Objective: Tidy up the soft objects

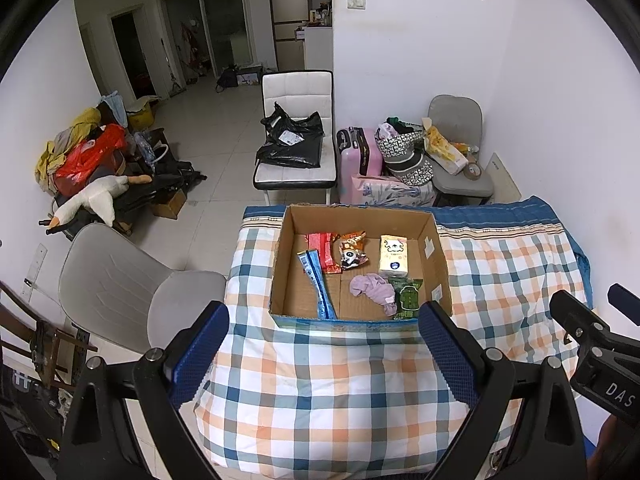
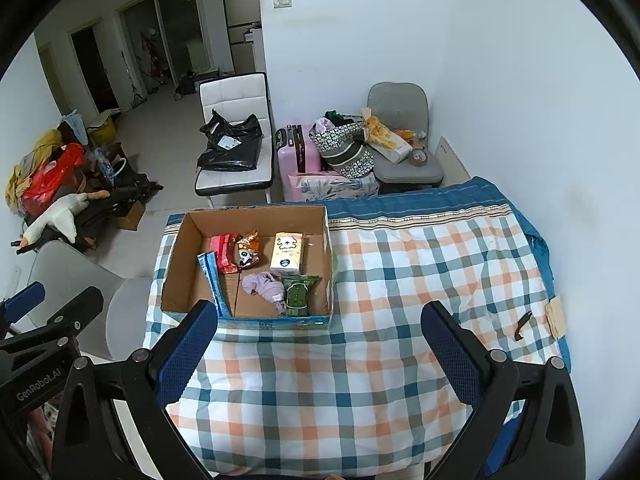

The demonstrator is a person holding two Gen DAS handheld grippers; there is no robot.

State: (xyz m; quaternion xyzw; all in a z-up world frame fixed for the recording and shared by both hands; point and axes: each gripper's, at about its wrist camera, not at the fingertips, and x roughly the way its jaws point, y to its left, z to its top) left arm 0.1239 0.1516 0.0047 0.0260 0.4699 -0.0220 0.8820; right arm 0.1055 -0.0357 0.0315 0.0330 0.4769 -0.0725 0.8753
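An open cardboard box stands on a checked quilt. Inside lie a lilac cloth, a white tissue pack, a green packet, a red packet, an orange snack bag and a blue strip packet. My left gripper is open and empty, above the quilt just before the box. My right gripper is open and empty, to the right of the box.
A grey chair stands left of the quilt. A white chair with a black bag, a pink suitcase and a second grey chair stand beyond. A small black object lies at the quilt's right edge by the wall.
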